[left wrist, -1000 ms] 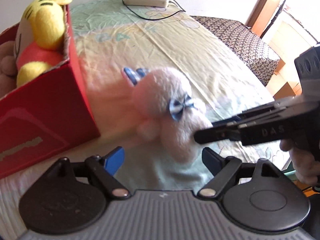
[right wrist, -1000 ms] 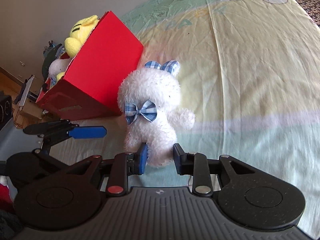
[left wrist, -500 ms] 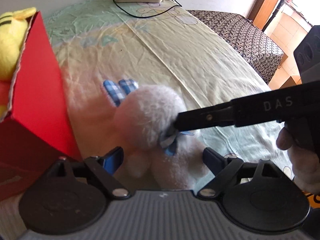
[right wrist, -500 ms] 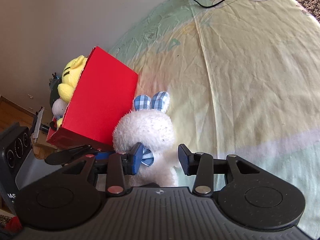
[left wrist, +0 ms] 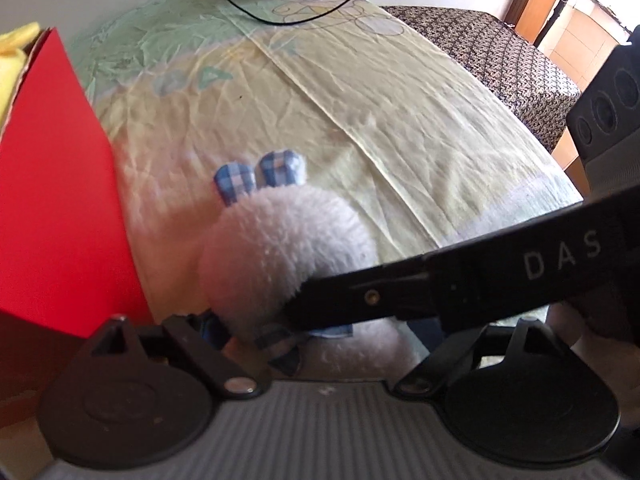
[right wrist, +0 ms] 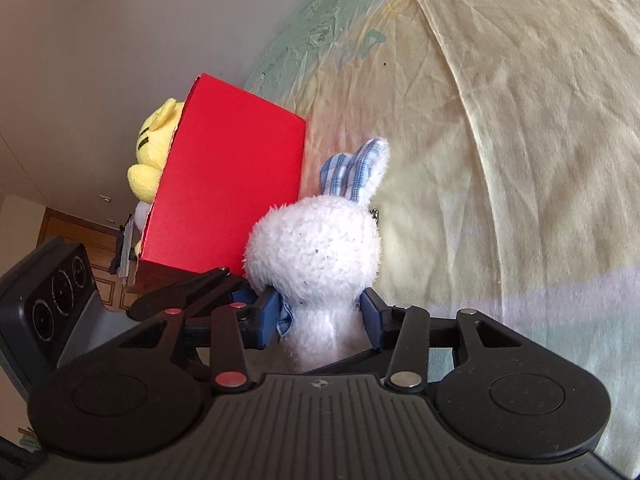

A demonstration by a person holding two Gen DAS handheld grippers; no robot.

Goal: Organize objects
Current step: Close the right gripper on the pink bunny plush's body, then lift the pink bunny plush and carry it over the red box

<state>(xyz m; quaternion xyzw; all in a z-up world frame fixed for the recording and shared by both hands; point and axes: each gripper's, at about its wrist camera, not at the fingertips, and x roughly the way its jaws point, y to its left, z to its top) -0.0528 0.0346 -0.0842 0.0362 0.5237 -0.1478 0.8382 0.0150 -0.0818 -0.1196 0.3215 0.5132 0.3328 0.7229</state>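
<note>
Right wrist view: right gripper [right wrist: 322,318] straddles neck of fluffy white plush rabbit with blue-checked ears [right wrist: 316,248], blue pads pressing fur both sides, so clamped on rabbit. Rabbit sits on pale yellow-green bedsheet [right wrist: 500,120], just beside red cardboard box [right wrist: 232,184] holding yellow plush toy [right wrist: 150,156]. Left gripper [left wrist: 328,344] spread wide around rabbit's body, not closing. Judgement: toy light, soft, squashy, not fragile; fur may slip, neck narrowest, best hold.
</note>
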